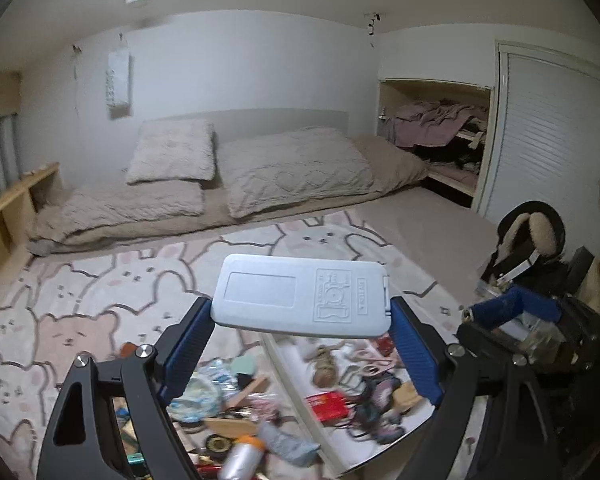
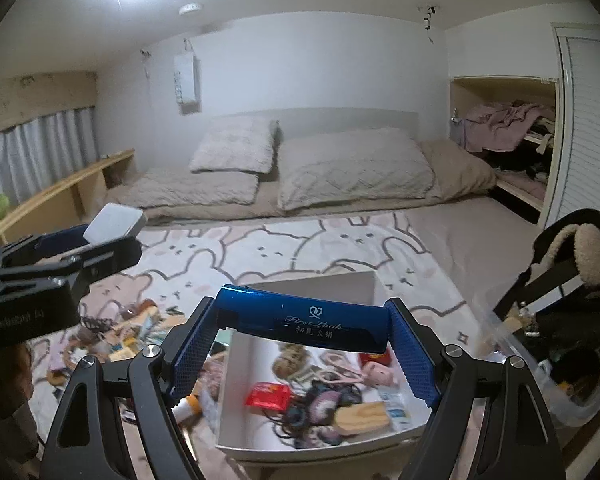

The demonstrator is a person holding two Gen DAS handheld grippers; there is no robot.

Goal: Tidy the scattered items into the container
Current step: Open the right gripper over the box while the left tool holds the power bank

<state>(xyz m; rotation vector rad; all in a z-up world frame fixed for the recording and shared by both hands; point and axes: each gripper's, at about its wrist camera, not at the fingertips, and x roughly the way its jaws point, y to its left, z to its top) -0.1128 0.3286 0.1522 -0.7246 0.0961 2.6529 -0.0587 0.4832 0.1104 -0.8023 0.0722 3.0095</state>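
Left tongs [image 1: 302, 334] clamp a white case [image 1: 300, 295]; right tongs [image 2: 302, 338] clamp a blue tube [image 2: 300, 320]

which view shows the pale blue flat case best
The left wrist view. There the pale blue flat case fills the centre, held across the left gripper, its embossed top face fully visible. The right wrist view shows only a small corner of it at the left, seen from the side.

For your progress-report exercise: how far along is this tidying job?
Partly done. The white box already holds a red packet and hair ties. In hand: the left tool grips a pale case, the right tool a blue case. Clutter remains on the rug.
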